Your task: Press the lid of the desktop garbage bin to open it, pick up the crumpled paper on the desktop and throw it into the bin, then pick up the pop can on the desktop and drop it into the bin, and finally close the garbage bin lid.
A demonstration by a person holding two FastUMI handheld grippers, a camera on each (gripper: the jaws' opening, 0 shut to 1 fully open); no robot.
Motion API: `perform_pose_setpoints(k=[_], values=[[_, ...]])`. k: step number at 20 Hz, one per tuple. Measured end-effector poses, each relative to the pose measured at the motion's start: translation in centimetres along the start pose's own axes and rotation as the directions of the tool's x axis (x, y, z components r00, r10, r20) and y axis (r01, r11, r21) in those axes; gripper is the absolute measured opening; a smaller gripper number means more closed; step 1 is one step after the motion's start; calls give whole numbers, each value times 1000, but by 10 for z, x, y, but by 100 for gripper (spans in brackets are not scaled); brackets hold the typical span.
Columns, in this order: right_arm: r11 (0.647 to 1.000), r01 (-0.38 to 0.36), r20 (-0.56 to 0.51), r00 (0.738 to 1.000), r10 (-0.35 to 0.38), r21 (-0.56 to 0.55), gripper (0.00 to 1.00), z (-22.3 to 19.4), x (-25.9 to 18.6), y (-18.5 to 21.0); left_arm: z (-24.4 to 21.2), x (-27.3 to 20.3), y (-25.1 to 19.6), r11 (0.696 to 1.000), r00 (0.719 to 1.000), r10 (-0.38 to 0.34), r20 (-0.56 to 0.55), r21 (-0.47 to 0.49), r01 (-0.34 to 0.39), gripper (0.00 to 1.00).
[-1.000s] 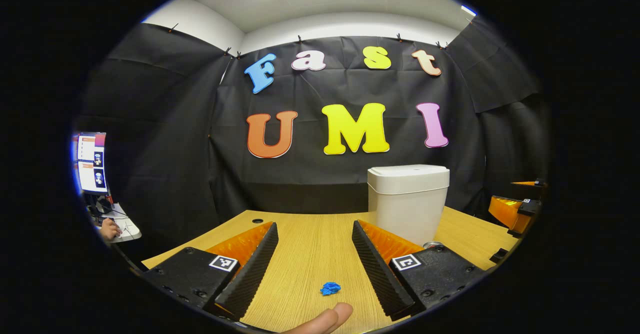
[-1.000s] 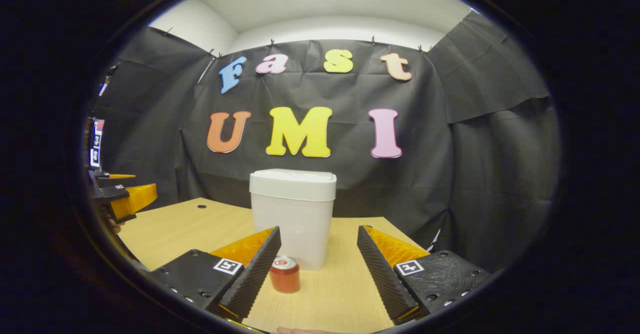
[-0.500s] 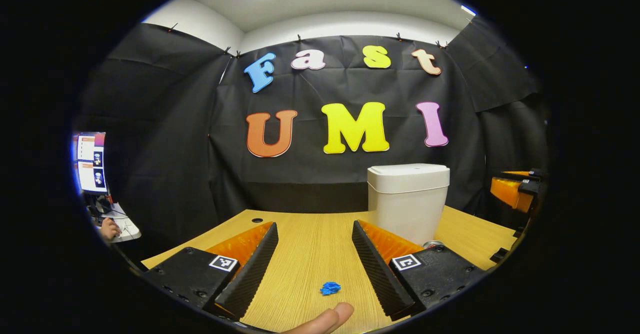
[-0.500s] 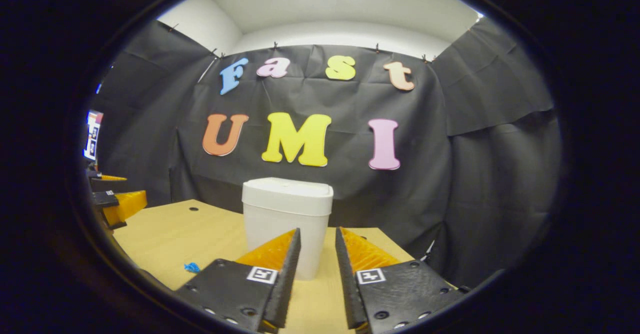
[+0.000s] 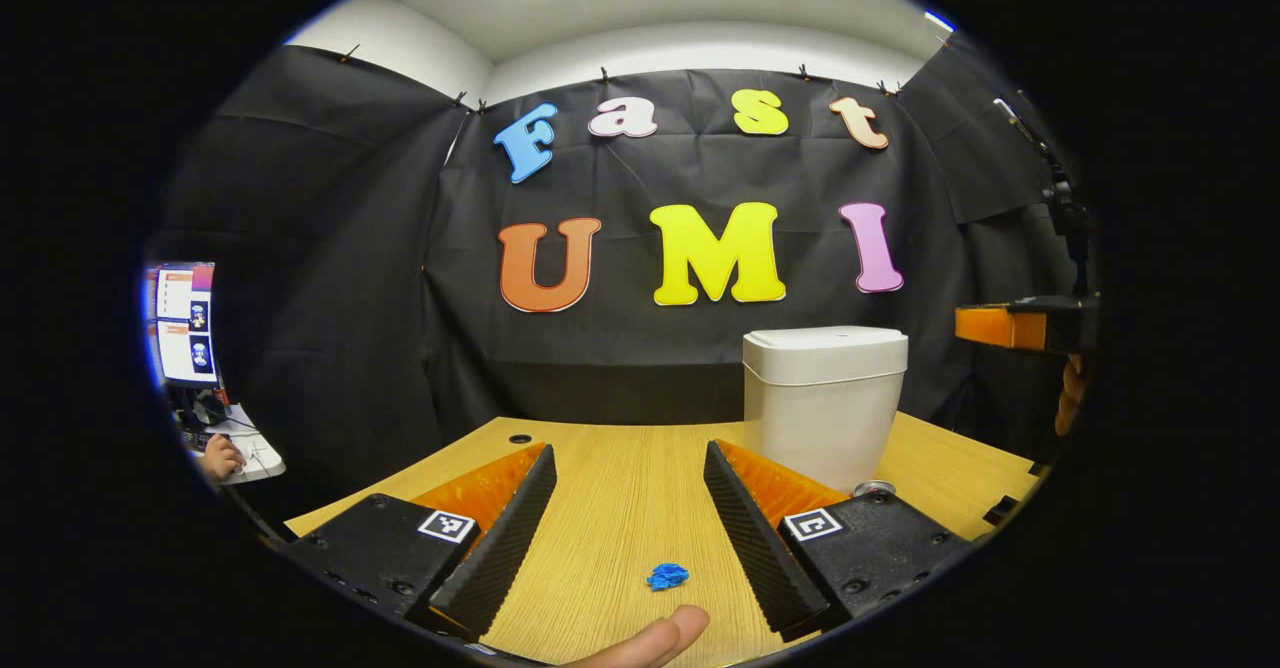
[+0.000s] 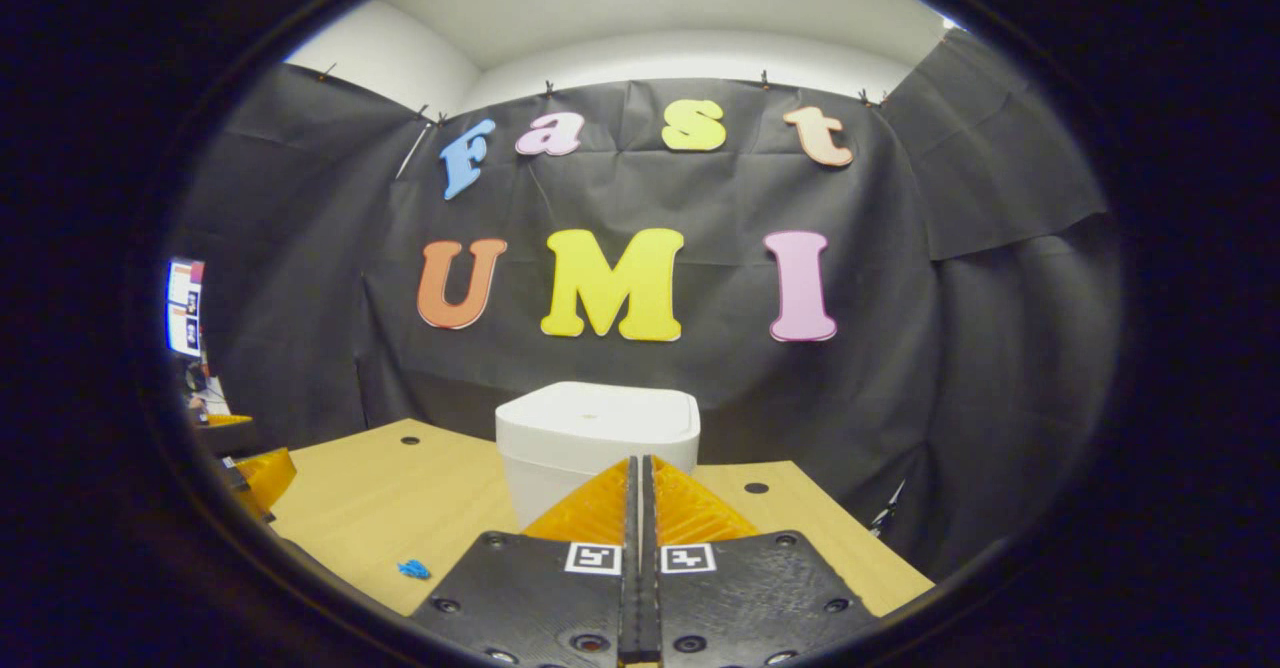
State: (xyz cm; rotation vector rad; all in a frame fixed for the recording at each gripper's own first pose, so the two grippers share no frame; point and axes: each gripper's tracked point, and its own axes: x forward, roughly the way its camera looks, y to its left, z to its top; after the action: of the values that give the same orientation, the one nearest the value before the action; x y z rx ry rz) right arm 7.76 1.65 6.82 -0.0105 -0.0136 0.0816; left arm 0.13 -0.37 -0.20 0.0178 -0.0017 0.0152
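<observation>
Crumpled paper: small blue wad (image 5: 667, 576) lying on the tabletop (image 5: 620, 488) between the left gripper's fingers, at 6 o'clock in the left gripper view; likely feather-light, soft and springy, so a gentle pinch across its middle should do (it may skid if nudged).
Left gripper: left gripper (image 5: 628, 513) low over the tabletop, fingers spread wide and empty, aimed level toward the booth wall; a fingertip (image 5: 655, 638) of the holding hand shows at the bottom edge.
Pop can: only its top (image 5: 873, 491) peeks over the left gripper's right finger, just beside the bin's base; thin-walled, smooth, probably light, best taken around the side, squeezed mildly.
Right gripper: right gripper (image 6: 640, 508) raised, fingers pressed together with nothing between them, pointing at the bin lid from above and in front; at 3 o'clock in the left gripper view.
Garbage bin: white plastic bin (image 6: 597, 438) standing upright, lid (image 6: 597, 413) down; rigid, smooth, likely light enough to slide, so the press should go straight down on the lid.
</observation>
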Motion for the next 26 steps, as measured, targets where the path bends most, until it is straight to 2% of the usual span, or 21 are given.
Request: perform_pose_setpoints(k=[2, 7, 11, 14, 19, 23, 26], values=[[1000, -20, -6, 1000, 20, 11, 0, 15, 10, 5, -1, 2, 3, 1000, 1000, 5, -4, -3, -5, 96], [1000, -19, 23, 1000, 19, -19, 0, 60, 35, 10, -4, 4, 12, 1000, 1000, 17, -16, -19, -17, 96], [999, -38, -9, 999, 38, -8, 0, 77, 66, 19, -7, 5, 14, 999, 999, 15, -29, -45, -17, 96], [998, -55, -97, 994, 54, -14, 0, 60, 100, 32, -8, 6, 14, 999, 999, 15, -33, -39, -17, 96], [999, -52, -269, 962, 55, 15, 0, 15, 142, 37, -6, 5, 13, 1000, 1000, 7, -26, -26, -7, 96], [998, -52, -342, 938, 59, 27, 0, -5, 150, 39, -7, 6, 19, 999, 999, 18, -27, -28, -19, 96], [998, -62, -349, 935, 64, 18, 0, -6, 152, 43, -10, 7, 22, 999, 999, 27, -39, -33, -28, 96]])
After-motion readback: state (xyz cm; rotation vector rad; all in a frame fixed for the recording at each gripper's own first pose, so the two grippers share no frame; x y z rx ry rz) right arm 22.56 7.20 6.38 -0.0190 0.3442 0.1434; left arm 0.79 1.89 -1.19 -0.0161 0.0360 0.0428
